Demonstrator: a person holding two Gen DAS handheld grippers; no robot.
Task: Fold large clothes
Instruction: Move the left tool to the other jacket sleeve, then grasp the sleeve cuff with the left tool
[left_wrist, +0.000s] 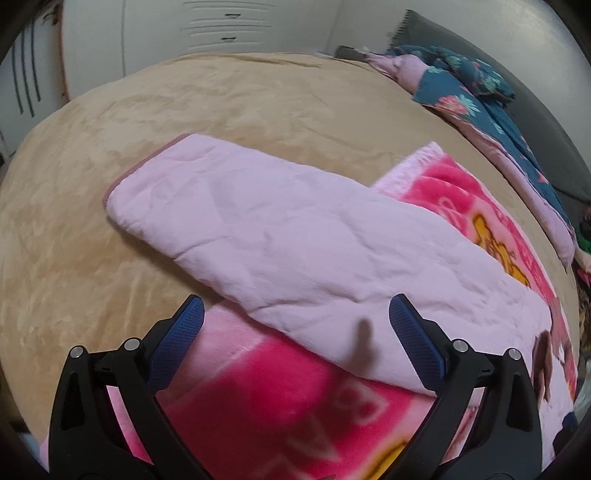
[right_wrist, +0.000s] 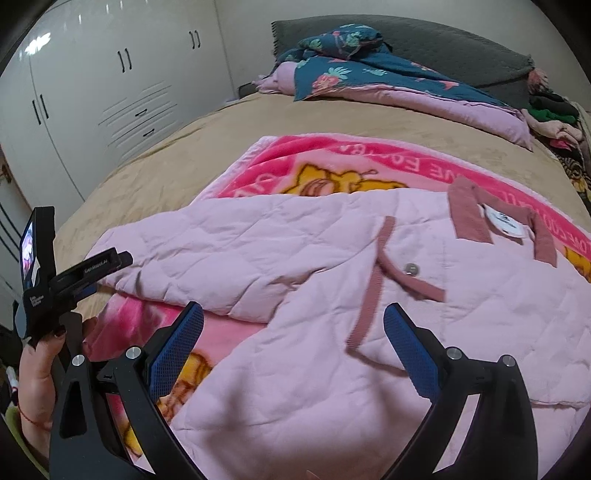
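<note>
Jacket (right_wrist: 295, 258) hem cut off, sleeve (left_wrist: 258, 236) blurred

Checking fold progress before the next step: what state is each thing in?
Pink jacket: spread flat, front up, unbuttoned.
Sleeve: stretched out sideways, unfolded.
Pink blanket: flat under the jacket.
Left gripper: open, empty.
Right gripper: open, empty.

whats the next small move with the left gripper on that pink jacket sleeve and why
Probably lower the open left gripper onto the sleeve near its cuff and close. The pink jacket lies flat on the blanket, its sleeve stretched outward, and neither gripper holds cloth, so folding the sleeve inward looks next.
</note>
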